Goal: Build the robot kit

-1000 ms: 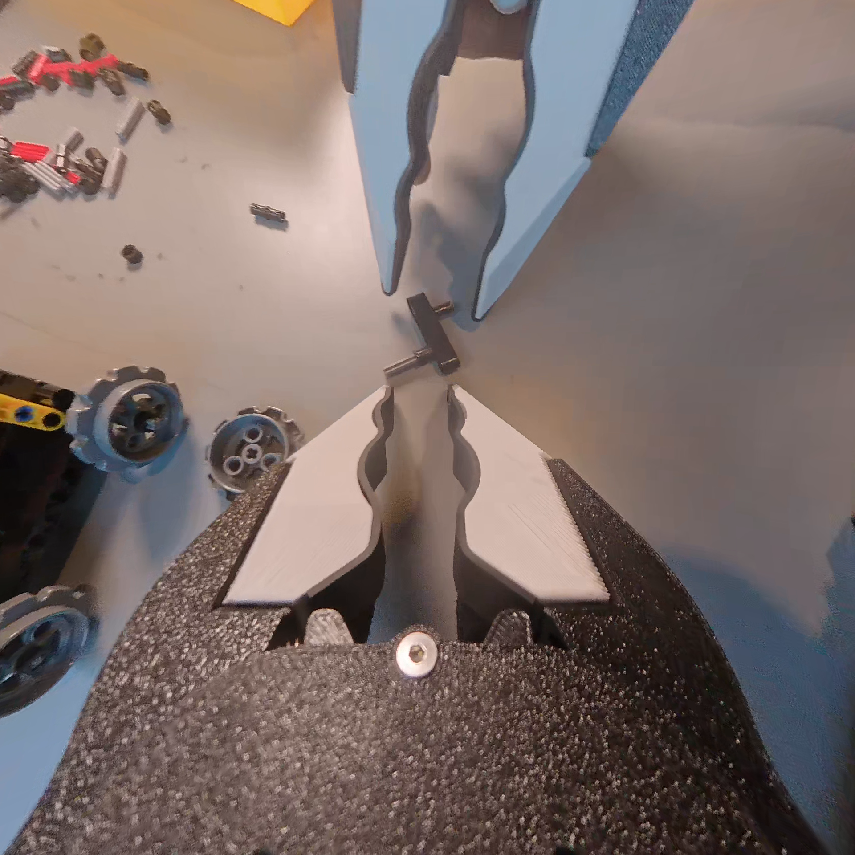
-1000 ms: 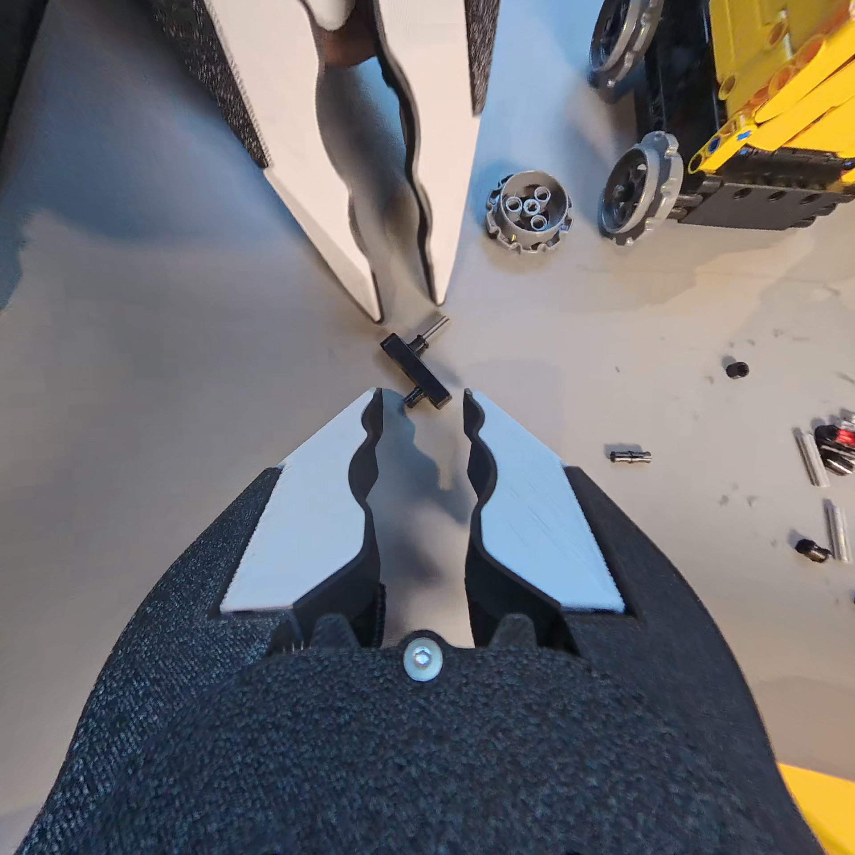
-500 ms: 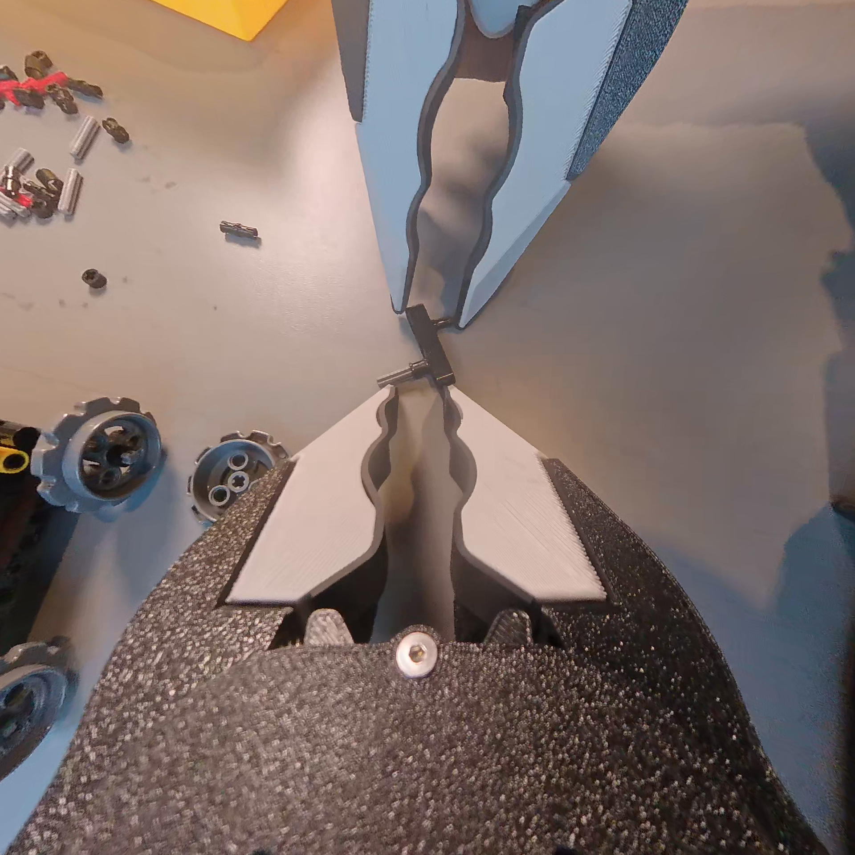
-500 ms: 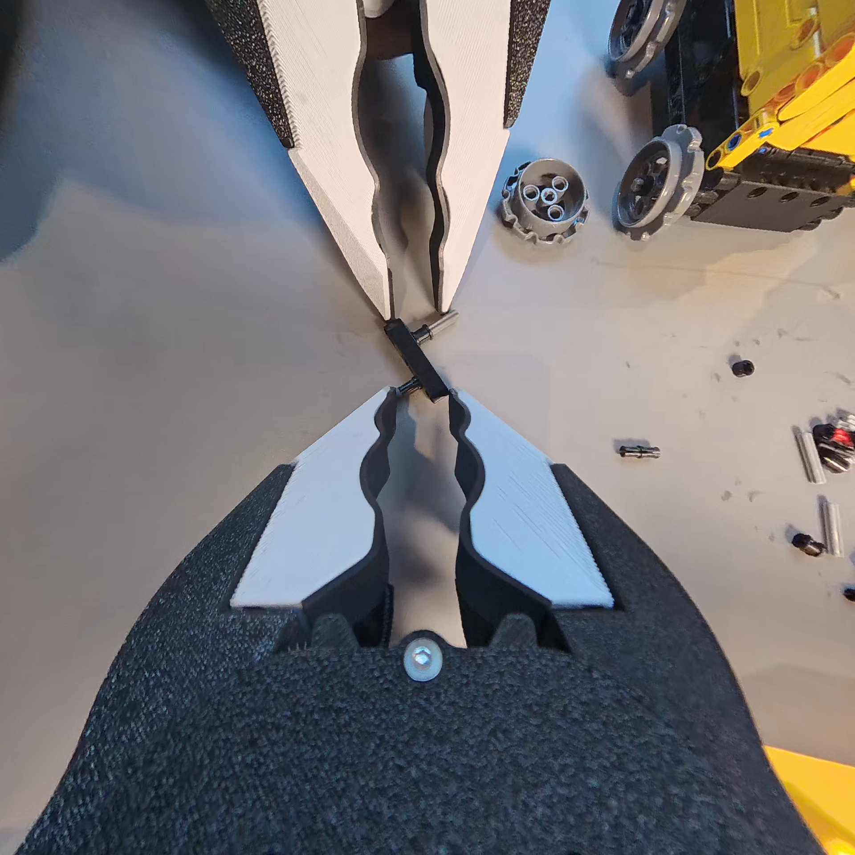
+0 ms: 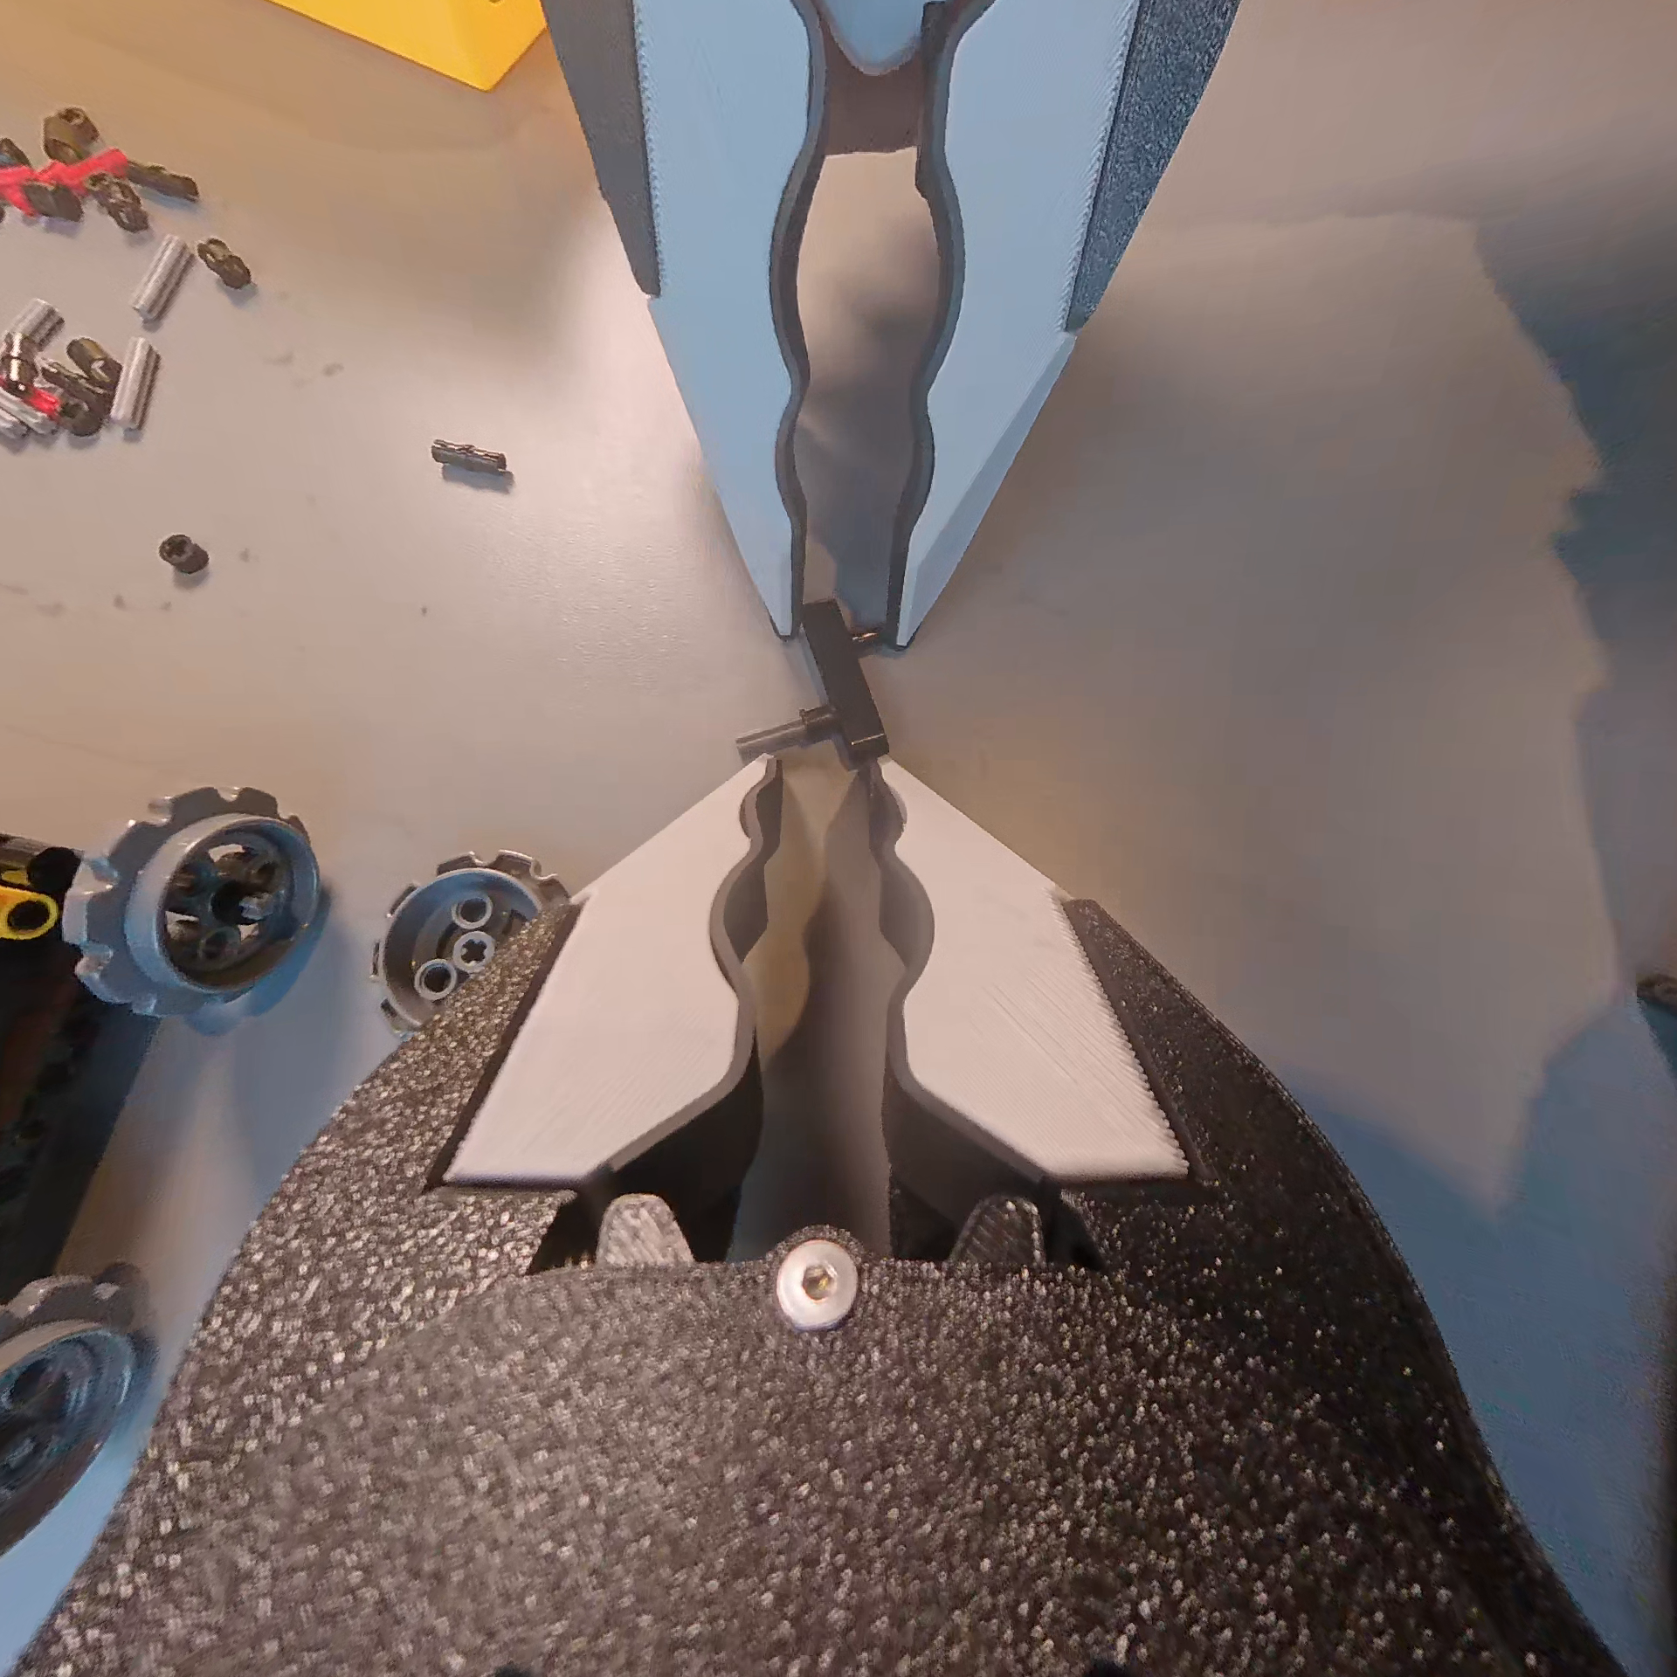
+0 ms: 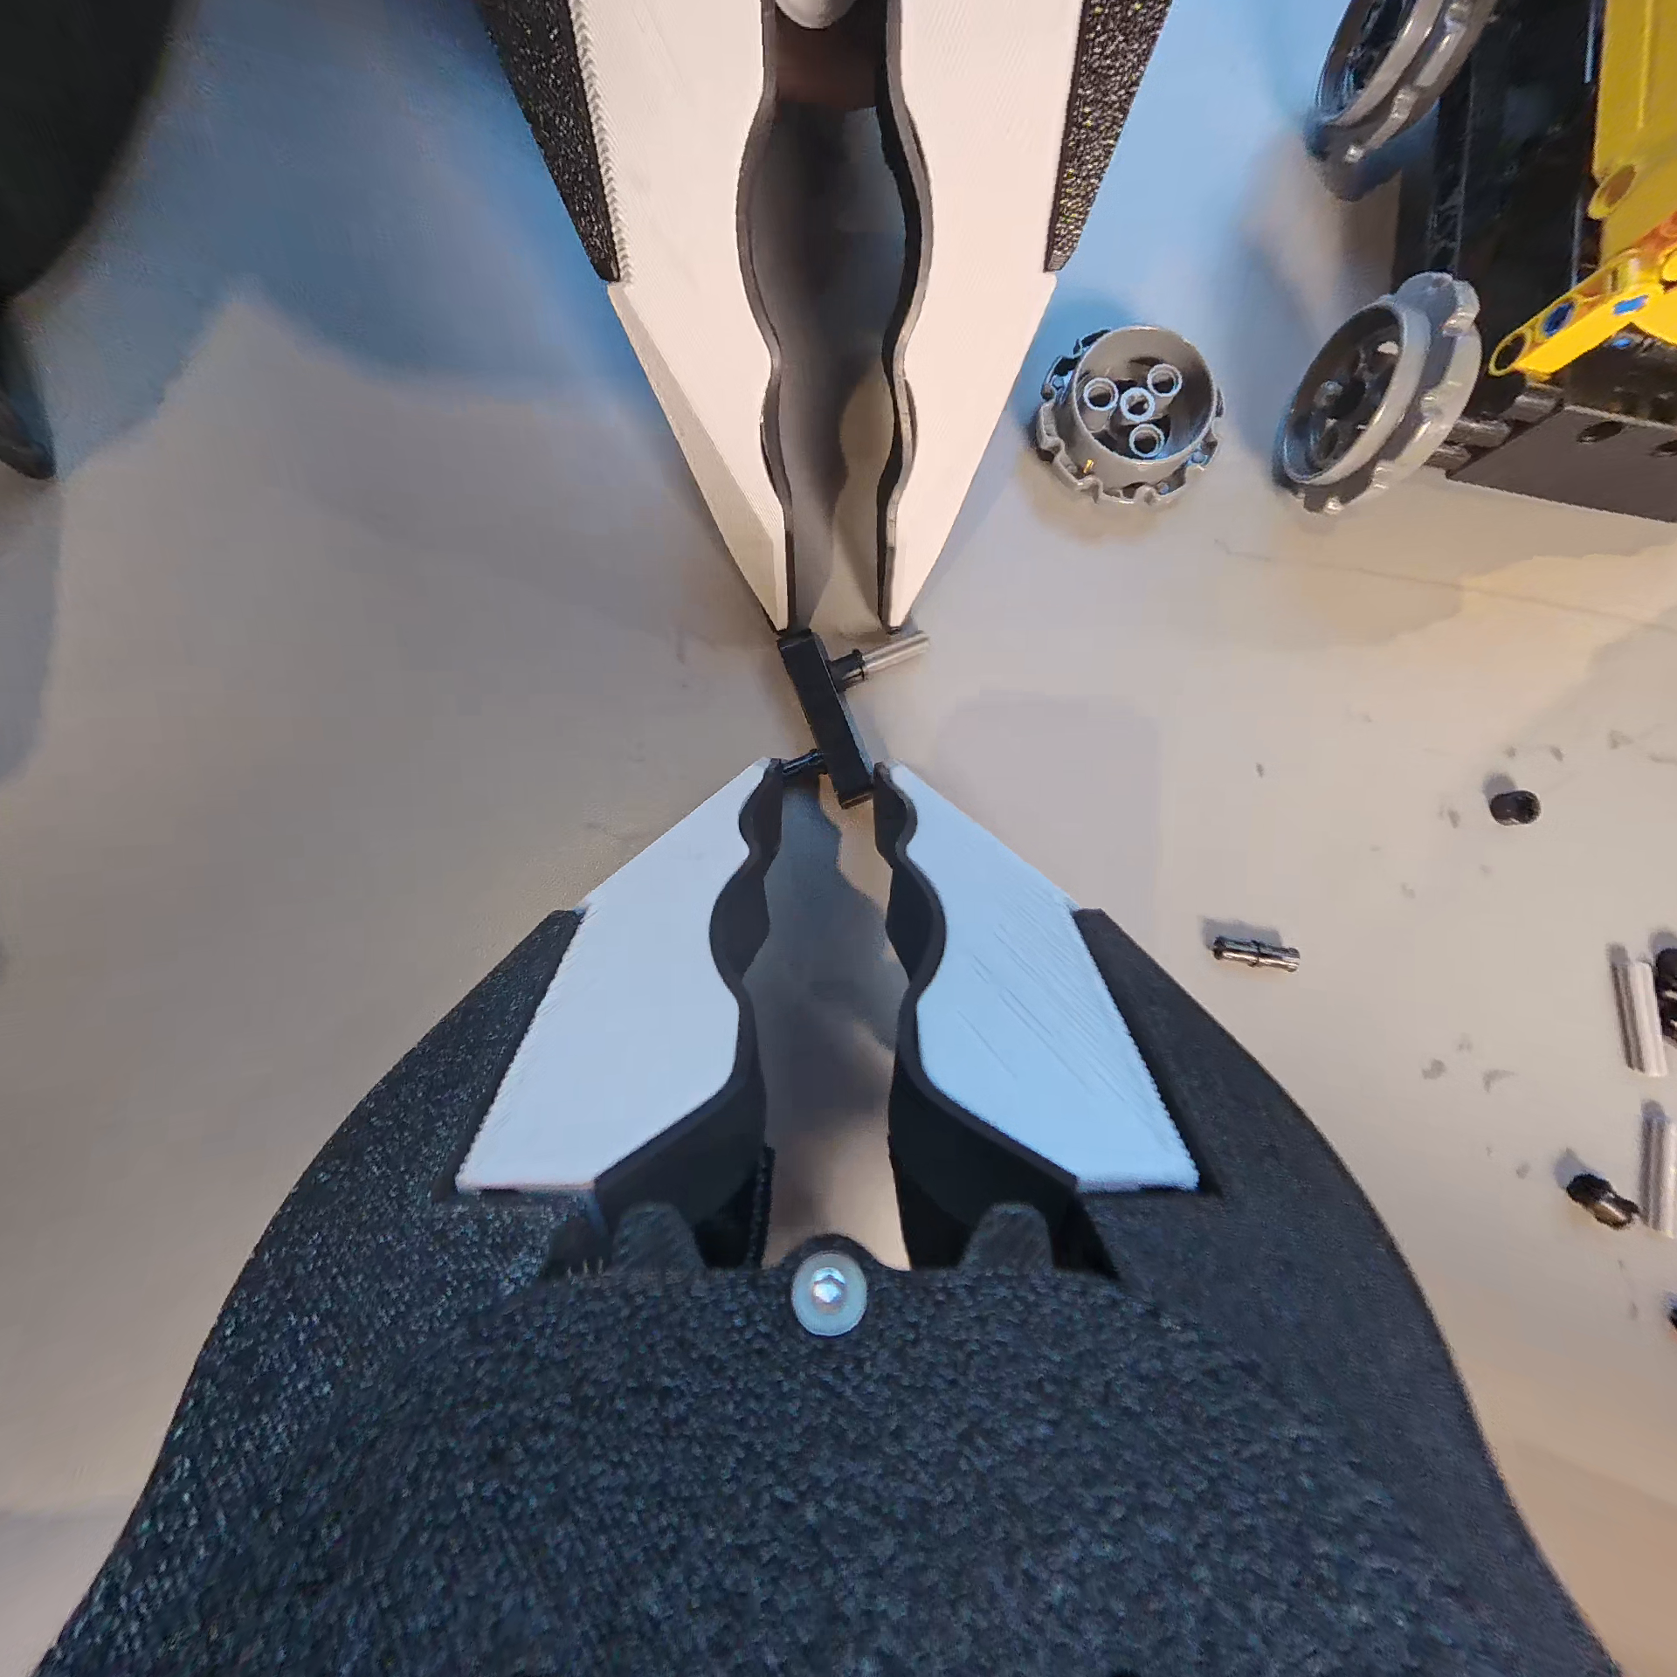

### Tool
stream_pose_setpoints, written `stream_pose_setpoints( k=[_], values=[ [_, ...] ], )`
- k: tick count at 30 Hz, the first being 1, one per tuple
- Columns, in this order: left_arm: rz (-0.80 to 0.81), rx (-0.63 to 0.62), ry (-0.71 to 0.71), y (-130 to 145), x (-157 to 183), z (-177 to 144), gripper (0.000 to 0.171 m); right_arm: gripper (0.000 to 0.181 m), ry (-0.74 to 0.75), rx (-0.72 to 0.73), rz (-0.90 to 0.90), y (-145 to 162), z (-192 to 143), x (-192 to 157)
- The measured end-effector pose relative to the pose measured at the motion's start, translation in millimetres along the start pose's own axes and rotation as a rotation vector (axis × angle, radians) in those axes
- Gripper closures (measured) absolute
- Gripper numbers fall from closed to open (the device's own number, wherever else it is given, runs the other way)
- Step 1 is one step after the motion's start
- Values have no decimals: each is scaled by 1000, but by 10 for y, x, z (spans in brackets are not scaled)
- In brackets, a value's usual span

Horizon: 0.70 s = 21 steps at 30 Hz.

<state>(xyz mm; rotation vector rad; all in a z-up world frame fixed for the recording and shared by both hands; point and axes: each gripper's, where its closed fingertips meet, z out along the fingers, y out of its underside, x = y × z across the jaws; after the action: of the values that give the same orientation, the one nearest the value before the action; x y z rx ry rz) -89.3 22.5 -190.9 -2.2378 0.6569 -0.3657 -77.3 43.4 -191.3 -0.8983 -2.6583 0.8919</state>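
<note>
Grippers, left [image 5: 821,771] and right [image 6: 824,771], each pinch 1 end of small stiff black plastic beam [image 5: 846,682]; light, pins protruding.

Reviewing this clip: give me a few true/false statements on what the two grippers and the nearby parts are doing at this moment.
1. Both grippers meet at one small black beam with pins. True.
2. The left gripper grips a grey wheel. False: the loose grey wheel hub lies apart on the table.
3. The right gripper points toward the left gripper. True.
4. The yellow and black model lies between the grippers. False: it sits off to the side.
</note>
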Motion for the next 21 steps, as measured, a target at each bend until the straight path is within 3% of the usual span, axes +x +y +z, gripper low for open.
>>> stream_pose_setpoints(
  k=[6, 8, 12, 15, 18, 21],
  values=[
    [-7, 2, 0, -1, -10, -13, 160, 165, 37, -8, 21, -11, 3, 3],
    [-7, 1, 53, -6, 69, -19, 147, 165, 49, -7, 27, -13, 5, 3],
    [-2, 2, 57, -22, 80, -10, 145, 165, 61, 1, 24, -29, 17, -10],
    [38, -20, -15, -1, 8, 15, 159, 162, 91, 3, 49, -36, 13, 24],
    [40, -28, -59, -1, -8, 19, 166, 145, 100, 69, 143, -92, -95, 85],
    [5, -17, -93, -1, -9, 19, 166, 147, 285, 91, 326, 23, -287, 436]
  ],
)
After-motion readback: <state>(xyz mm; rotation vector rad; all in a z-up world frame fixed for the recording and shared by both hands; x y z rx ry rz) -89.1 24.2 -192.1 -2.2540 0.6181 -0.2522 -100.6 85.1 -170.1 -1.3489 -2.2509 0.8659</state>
